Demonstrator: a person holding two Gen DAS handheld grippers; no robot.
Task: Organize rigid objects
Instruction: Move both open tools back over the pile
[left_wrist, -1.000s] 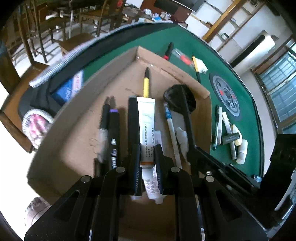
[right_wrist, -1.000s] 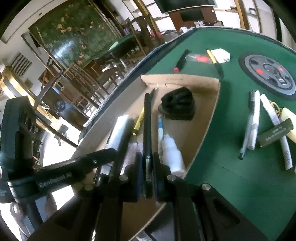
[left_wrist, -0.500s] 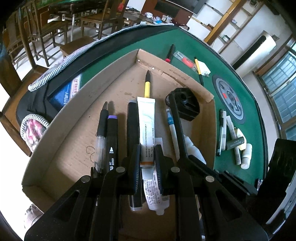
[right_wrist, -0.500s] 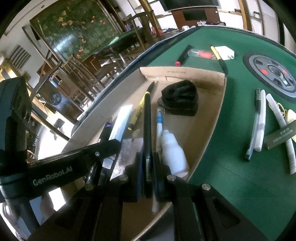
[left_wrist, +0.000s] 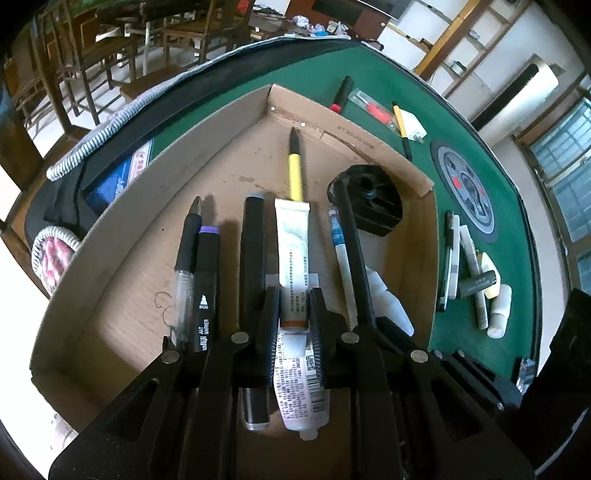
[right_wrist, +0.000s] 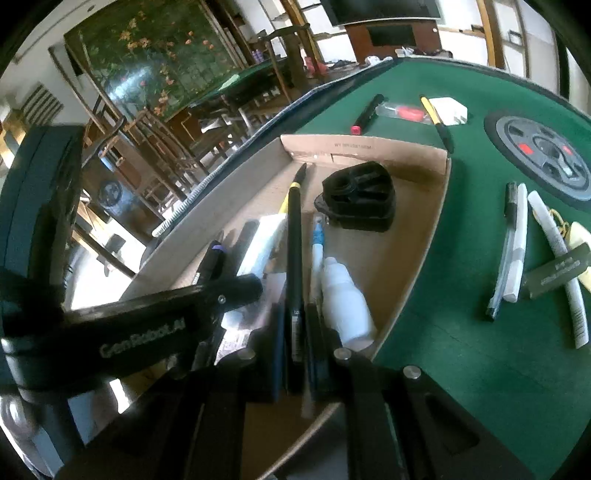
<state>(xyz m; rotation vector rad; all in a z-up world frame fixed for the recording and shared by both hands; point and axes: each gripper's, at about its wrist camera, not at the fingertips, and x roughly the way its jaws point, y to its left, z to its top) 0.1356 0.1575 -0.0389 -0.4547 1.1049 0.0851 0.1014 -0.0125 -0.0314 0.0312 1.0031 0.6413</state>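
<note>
Your left gripper (left_wrist: 293, 312) is clamped on the white tube (left_wrist: 293, 258), which lies lengthwise in the cardboard box (left_wrist: 122, 236) between a black marker (left_wrist: 253, 251) and a blue-capped pen (left_wrist: 341, 258); your right gripper (right_wrist: 295, 347) is clamped on a thin black pen (right_wrist: 295, 258) that hangs over the same box, just beside the white bottle (right_wrist: 345, 299). To do this well, lower each piece flat and parallel to the row already laid out, then let go only once it rests on the cardboard, so nothing rolls across its neighbours. Keep the two tools from fouling each other: the left one crosses close to the right pen in the right view. Mind the black block (left_wrist: 369, 199) at the far end; the pen's tip points toward it. Outside the box, on the green table (right_wrist: 461, 369), more pens and white sticks (right_wrist: 517, 243) lie in a loose cluster well apart from the box, and a red-tipped marker (right_wrist: 365, 114) and a yellow pen (right_wrist: 436, 122) sit beyond its far wall, so I judge the sorting partly done. Wooden chairs (left_wrist: 92, 48) and a floral screen (right_wrist: 155, 51) fill the room behind.
</note>
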